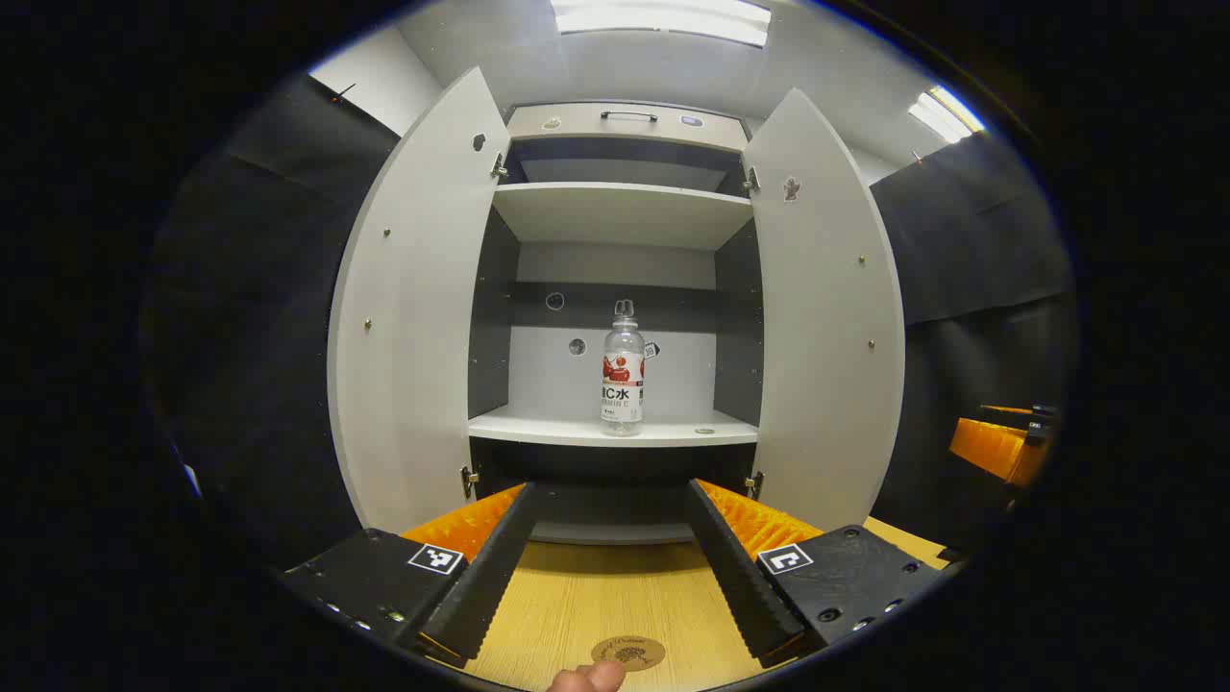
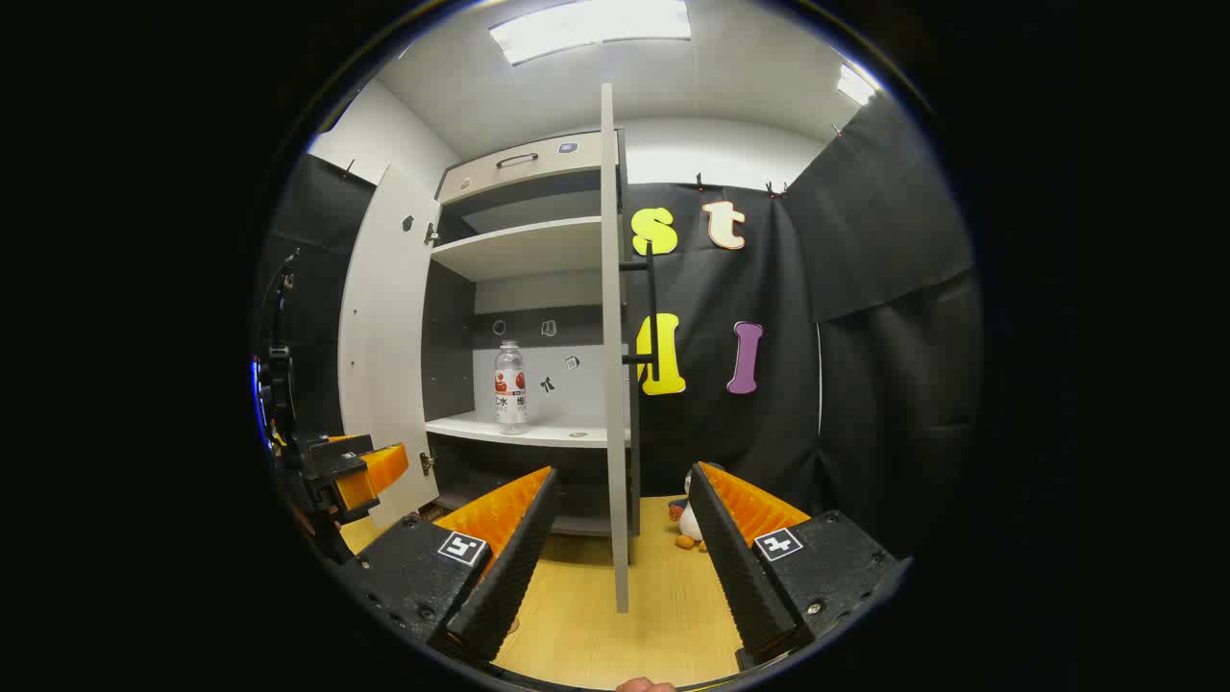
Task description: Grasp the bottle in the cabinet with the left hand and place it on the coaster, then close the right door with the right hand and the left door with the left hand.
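Straight ahead of our spread, empty left gripper (image 1: 609,538), the bottle (image 1: 623,375) stands upright on the cabinet shelf (image 1: 538,428), nearer it than our open right gripper (image 2: 620,529).

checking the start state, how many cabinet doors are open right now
2: the left door is swung out on the left of the cabinet and the right door on the right, either side of the bottle.

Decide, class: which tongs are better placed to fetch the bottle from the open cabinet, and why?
Left. The left tongs are open and aimed straight at the bottle, which stands between the open doors. The right tongs face the edge of the right door.
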A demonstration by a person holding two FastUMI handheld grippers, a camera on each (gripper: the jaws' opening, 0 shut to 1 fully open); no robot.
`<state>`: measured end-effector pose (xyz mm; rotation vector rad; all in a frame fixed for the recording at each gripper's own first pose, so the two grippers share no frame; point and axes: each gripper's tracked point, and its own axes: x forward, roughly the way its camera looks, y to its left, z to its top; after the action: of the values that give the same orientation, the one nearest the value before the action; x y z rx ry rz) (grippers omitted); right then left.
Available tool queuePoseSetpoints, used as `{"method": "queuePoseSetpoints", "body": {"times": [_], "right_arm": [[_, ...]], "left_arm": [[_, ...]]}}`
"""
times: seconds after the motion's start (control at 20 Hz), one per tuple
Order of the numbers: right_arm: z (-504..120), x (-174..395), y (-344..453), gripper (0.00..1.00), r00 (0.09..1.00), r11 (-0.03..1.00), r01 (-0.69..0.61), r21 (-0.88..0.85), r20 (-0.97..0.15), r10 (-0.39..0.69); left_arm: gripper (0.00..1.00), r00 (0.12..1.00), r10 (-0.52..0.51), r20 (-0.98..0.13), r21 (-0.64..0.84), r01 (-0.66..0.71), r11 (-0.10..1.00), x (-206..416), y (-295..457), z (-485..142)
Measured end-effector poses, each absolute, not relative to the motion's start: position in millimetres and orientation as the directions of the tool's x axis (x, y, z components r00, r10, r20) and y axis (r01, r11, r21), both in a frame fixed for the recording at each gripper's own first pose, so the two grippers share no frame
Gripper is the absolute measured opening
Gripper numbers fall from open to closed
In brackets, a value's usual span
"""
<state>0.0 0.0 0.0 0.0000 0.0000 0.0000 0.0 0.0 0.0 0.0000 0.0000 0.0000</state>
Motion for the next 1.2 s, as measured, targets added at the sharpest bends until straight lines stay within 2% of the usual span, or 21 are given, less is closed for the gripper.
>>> {"method": "queuePoseSetpoints", "body": {"times": [1.15, 1.2], "right_arm": [[2.3, -8.5, 5.7, 0.83, 1.000, 1.000, 0.007, 0.000, 0.011, -0.007], [2.0, -9.5, 6.0, 0.83, 1.000, 1.000, 0.008, -0.001, 0.011, -0.008]], "left_arm": [[0.95, 1.000, -0.018, -0.005, -0.014, 0.018, 1.000, -0.9, 1.4, 0.3], [0.91, 1.000, -0.022, -0.002, -0.015, 0.022, 1.000, 1.2, 0.8, 1.6]]}}
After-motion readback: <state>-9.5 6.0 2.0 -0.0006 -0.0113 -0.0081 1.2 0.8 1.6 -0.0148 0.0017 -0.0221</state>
